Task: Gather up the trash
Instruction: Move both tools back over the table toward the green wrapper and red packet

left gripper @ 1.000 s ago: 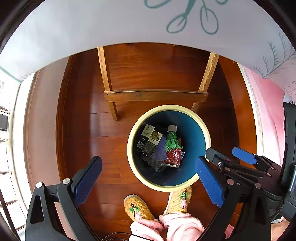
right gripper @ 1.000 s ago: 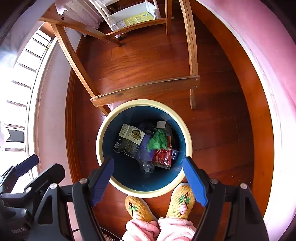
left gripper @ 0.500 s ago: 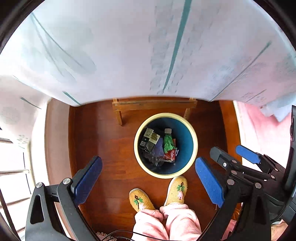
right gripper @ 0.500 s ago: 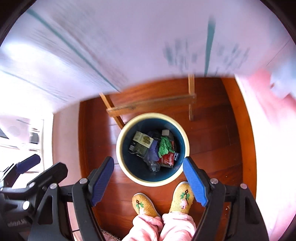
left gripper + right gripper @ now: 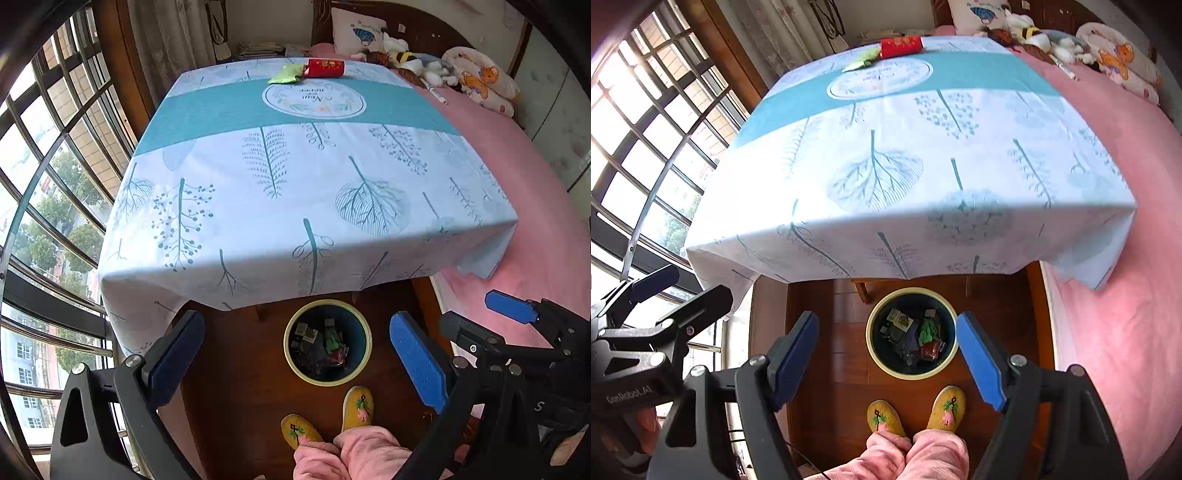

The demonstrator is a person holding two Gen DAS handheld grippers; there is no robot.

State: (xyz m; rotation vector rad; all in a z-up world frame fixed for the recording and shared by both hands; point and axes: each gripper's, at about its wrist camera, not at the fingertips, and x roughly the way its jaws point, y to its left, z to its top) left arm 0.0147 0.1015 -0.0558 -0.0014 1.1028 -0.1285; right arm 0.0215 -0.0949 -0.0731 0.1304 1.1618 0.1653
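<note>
left wrist view: the left claw (image 5: 295,354) hangs released and empty above the round dark-blue bin with a cream rim (image 5: 364,328) on the wooden floor, which holds wrappers. a red cylindrical can (image 5: 325,68) and a green crumpled wrapper (image 5: 286,75) lie touching at the far edge of the leaf-print cloth-covered worktop (image 5: 295,192).

right wrist view: the right claw (image 5: 886,354) is released too, empty, over the same bin; yellow knitted slippers (image 5: 947,408) stand just near it.

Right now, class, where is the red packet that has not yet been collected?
The red packet lies on the far edge of the table, seen at the top of both wrist views, with a green wrapper touching its left end.
</note>
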